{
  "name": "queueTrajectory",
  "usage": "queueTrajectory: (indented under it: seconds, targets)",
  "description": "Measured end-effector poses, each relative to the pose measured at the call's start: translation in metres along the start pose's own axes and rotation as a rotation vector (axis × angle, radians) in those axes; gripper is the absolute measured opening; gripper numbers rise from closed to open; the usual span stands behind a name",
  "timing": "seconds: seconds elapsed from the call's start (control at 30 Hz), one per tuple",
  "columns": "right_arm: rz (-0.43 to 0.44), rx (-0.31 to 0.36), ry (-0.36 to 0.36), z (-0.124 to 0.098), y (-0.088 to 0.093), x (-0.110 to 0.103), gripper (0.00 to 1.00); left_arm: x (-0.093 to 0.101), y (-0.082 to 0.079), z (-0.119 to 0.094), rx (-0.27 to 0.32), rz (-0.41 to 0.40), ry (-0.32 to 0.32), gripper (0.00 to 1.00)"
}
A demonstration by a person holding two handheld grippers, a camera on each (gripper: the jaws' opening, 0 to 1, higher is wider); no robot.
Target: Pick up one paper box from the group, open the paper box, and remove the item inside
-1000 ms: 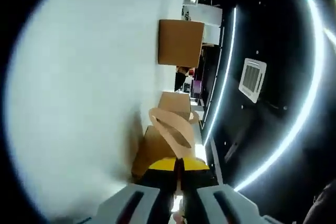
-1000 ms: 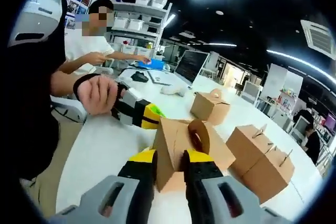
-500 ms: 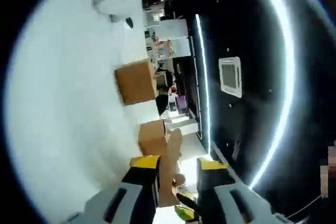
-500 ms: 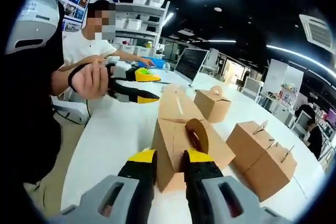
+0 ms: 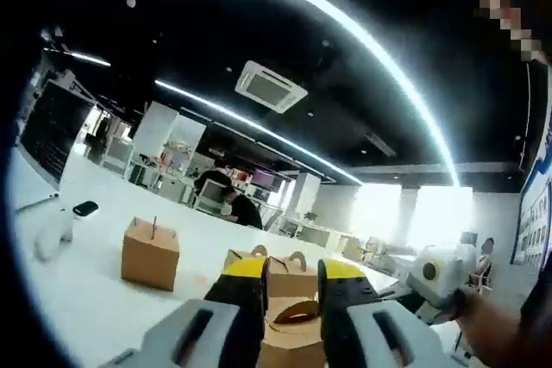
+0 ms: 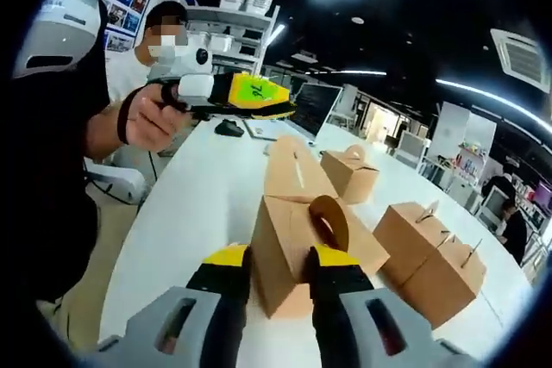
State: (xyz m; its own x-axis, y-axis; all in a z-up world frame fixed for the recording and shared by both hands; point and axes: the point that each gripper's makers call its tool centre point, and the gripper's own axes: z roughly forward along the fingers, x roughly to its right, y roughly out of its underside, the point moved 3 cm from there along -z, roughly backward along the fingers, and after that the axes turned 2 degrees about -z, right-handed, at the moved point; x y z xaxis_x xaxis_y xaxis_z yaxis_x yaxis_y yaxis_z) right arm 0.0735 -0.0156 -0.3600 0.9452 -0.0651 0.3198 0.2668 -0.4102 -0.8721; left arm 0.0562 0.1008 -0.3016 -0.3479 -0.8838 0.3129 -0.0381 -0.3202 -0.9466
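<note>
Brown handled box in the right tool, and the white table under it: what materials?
Brown handled box: looks like matte kraft paperboard, with thin folded flaps, a die-cut loop handle and no gloss. White table: smooth, slightly glossy top, probably laminate or painted board; the core can't be told.

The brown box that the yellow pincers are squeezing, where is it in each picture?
Left gripper view: bottom centre, seen between that view's own jaws, the paper box.
Right gripper view: centre, held upright on the white table.
Shared landmark: the lone box standing farther off.
</note>
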Motion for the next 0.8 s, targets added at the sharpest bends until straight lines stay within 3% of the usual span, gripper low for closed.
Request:
queueTrajectory:
  seconds: [0.1, 0.2, 0.27, 0.3, 0.43, 0.6, 0.73, 0.8]
  targets:
    - [-0.007, 0.009, 0.010, 0.000, 0.000, -0.002, 0.29, -0.002, 0.016, 0.007, -0.072, 0.038, -0.008, 0.24]
    - [0.023, 0.035, 0.031, -0.002, -0.001, 0.000, 0.28, -0.008, 0.025, 0.007, -0.098, 0.045, -0.022, 0.24]
    - [0.023, 0.048, 0.048, -0.004, -0.002, 0.000, 0.27, -0.011, 0.028, 0.007, -0.113, -0.003, -0.034, 0.24]
    - [-0.024, 0.063, 0.086, -0.005, -0.005, 0.002, 0.27, -0.011, 0.028, 0.006, -0.115, -0.017, -0.035, 0.24]
    - [-0.028, 0.076, 0.106, -0.006, -0.007, -0.004, 0.27, -0.013, 0.022, 0.006, -0.089, 0.013, -0.033, 0.24]
    - [-0.035, 0.122, 0.184, -0.015, -0.021, -0.002, 0.27, -0.016, 0.027, 0.010, -0.119, 0.066, -0.045, 0.24]
    - [-0.016, 0.137, 0.234, -0.022, -0.031, -0.001, 0.19, -0.019, 0.033, 0.010, -0.129, 0.052, -0.054, 0.24]
    - [0.042, 0.172, 0.260, -0.025, -0.039, 0.000, 0.18, -0.021, 0.037, 0.010, -0.132, 0.038, -0.063, 0.23]
